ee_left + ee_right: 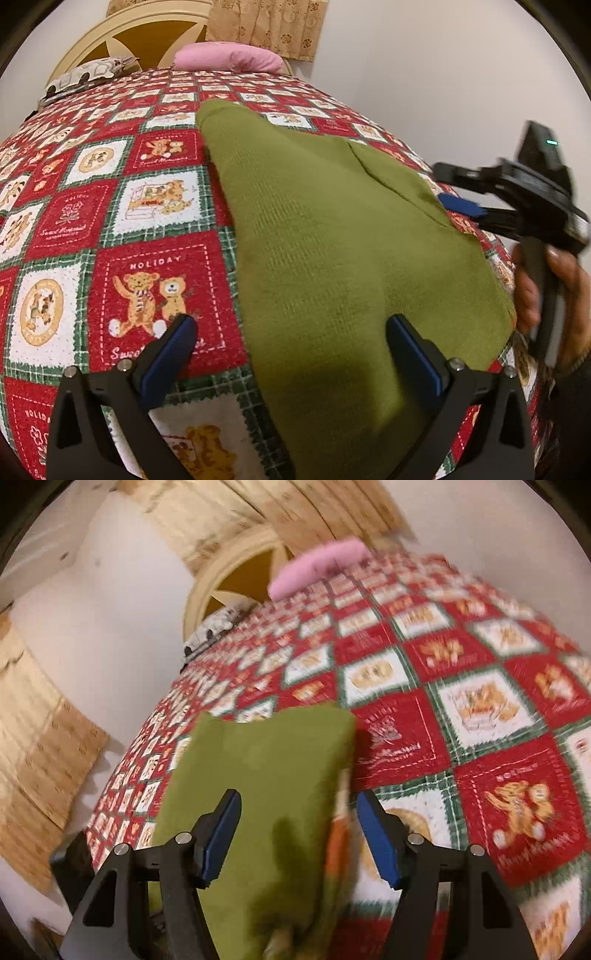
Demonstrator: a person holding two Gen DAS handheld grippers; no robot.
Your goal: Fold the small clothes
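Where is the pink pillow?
The pink pillow lies at the bed's far end in both views, against the headboard, beyond the green garment.

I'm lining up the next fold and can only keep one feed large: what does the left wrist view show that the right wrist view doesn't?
Only the left wrist view: the right gripper from outside at the green garment's far right edge, the hand holding it, and the open left gripper straddling the near left edge.

Only the right wrist view: the right gripper's open jaws with nothing pinched, and a curtain at left.

Both: the garment, holiday quilt, pink pillow.
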